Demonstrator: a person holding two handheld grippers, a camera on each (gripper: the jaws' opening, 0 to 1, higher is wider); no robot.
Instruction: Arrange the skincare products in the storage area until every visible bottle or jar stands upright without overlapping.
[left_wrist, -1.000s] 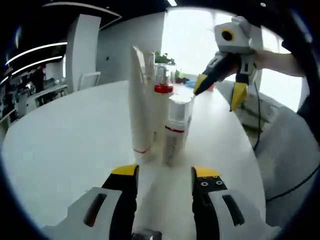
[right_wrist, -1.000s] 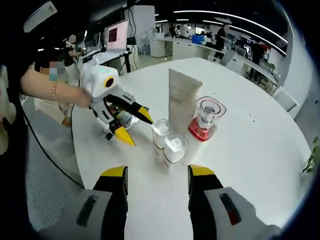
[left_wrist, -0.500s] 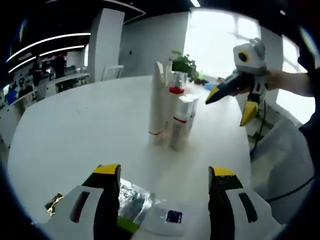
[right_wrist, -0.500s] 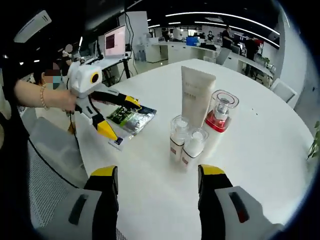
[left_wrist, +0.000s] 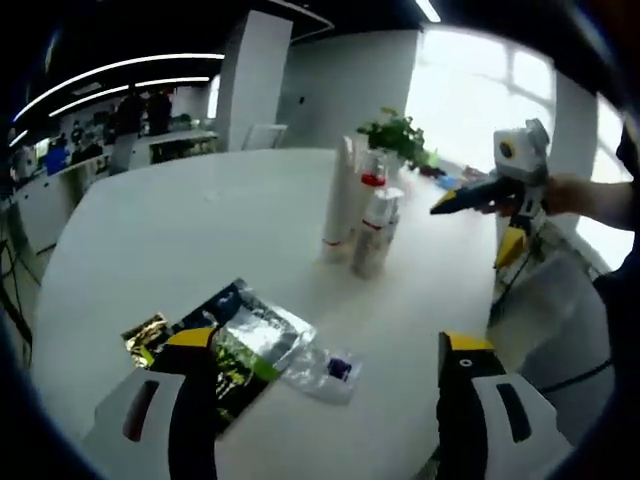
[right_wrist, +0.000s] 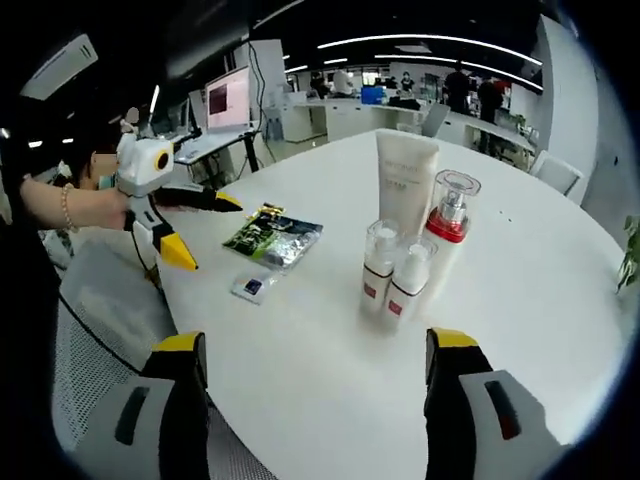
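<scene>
Four skincare products stand upright in a tight group on the white round table (right_wrist: 560, 290): a tall beige tube (right_wrist: 405, 181), a clear pump bottle with a red base (right_wrist: 452, 207), and two small white bottles (right_wrist: 378, 266) (right_wrist: 409, 283). From the left gripper view the group (left_wrist: 363, 207) is mid-table, far from my left gripper (left_wrist: 330, 350), which is open and empty. My right gripper (right_wrist: 312, 350) is open and empty too, held back from the bottles. The other gripper appears in each view (left_wrist: 500, 195) (right_wrist: 175, 215), open, over the table's edge.
A shiny foil sachet pack (right_wrist: 273, 236) and a small clear packet (right_wrist: 251, 287) lie flat near the table edge, also seen close to my left gripper (left_wrist: 235, 340). A grey mesh chair (right_wrist: 90, 360) sits by the table. Office desks and people are far behind.
Both grippers have pulled back from the bottles, which now look smaller and farther. The sachet pack has come into the left gripper view. Both grippers' jaws stand wider apart.
</scene>
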